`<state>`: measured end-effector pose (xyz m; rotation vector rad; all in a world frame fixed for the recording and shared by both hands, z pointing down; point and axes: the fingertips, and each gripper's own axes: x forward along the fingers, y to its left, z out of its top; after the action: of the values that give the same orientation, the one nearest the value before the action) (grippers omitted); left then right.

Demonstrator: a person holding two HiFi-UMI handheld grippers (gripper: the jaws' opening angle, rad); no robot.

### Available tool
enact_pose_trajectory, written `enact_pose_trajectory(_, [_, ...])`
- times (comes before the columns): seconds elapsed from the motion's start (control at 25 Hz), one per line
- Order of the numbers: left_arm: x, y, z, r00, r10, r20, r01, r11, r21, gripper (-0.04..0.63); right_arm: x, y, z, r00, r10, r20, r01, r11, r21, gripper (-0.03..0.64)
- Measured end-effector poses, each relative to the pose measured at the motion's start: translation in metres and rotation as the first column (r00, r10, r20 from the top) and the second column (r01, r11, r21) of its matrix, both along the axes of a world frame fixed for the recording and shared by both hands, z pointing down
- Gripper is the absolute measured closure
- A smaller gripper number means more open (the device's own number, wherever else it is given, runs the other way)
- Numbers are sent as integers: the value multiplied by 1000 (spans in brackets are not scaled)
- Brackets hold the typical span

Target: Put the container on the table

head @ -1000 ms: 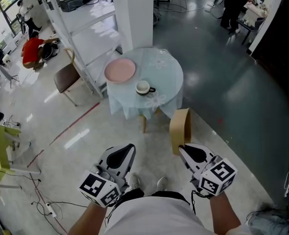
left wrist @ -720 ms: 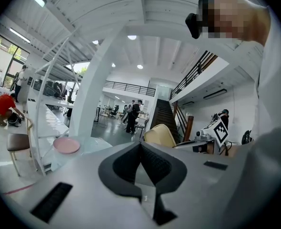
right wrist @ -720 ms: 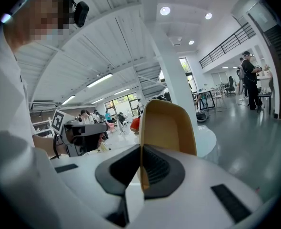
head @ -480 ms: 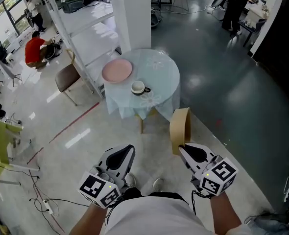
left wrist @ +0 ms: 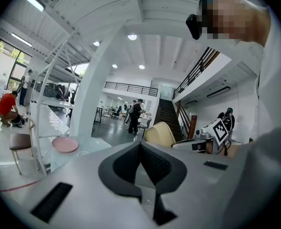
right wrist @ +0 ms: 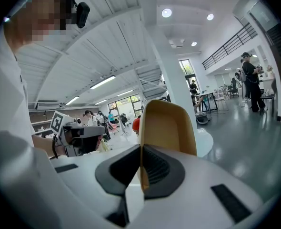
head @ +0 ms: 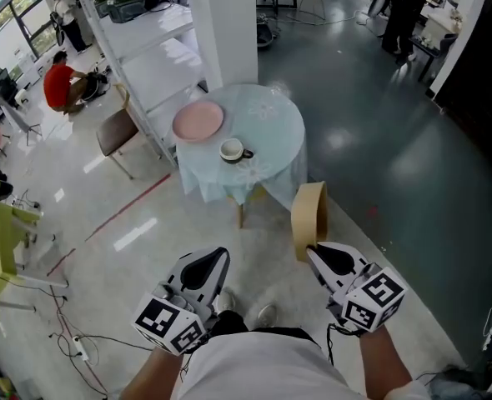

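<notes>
My right gripper (head: 314,253) is shut on the rim of a tan curved container (head: 309,213), which I hold on edge over the floor. The right gripper view shows that container (right wrist: 168,128) rising between the closed jaws of the gripper (right wrist: 140,149). My left gripper (head: 213,258) hangs at the same height to the left, shut with nothing in it (left wrist: 140,146). Ahead stands a round table with a pale blue cloth (head: 275,119). A pink plate (head: 198,120) and a white cup (head: 232,150) rest on its left half. The container is short of the table's near edge.
A white pillar (head: 229,23) and white shelving (head: 138,48) stand behind the table. A brown chair (head: 112,132) is at its left. Yellow-green furniture (head: 0,240) and floor cables (head: 79,340) lie at the left. People stand and crouch far off.
The table has drifted slightly left and up in the head view and my feet have shifted. Both grippers keep their places and the container stays held.
</notes>
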<state>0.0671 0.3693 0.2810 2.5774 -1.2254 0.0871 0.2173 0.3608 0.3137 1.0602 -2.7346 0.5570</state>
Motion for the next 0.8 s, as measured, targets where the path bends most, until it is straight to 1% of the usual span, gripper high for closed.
enact_pose_trajectory(0.36, [13,-26,0,1000,0,-4,0,1000,7,574,13,-24,3,1000,-1,-9,1,1000,0,583])
enact_pose_trajectory(0.8, [13,-80,13,1000,8,-13,-8,1000,3,574,15,-74,14,1000,0,-22,0,1000,-3,583])
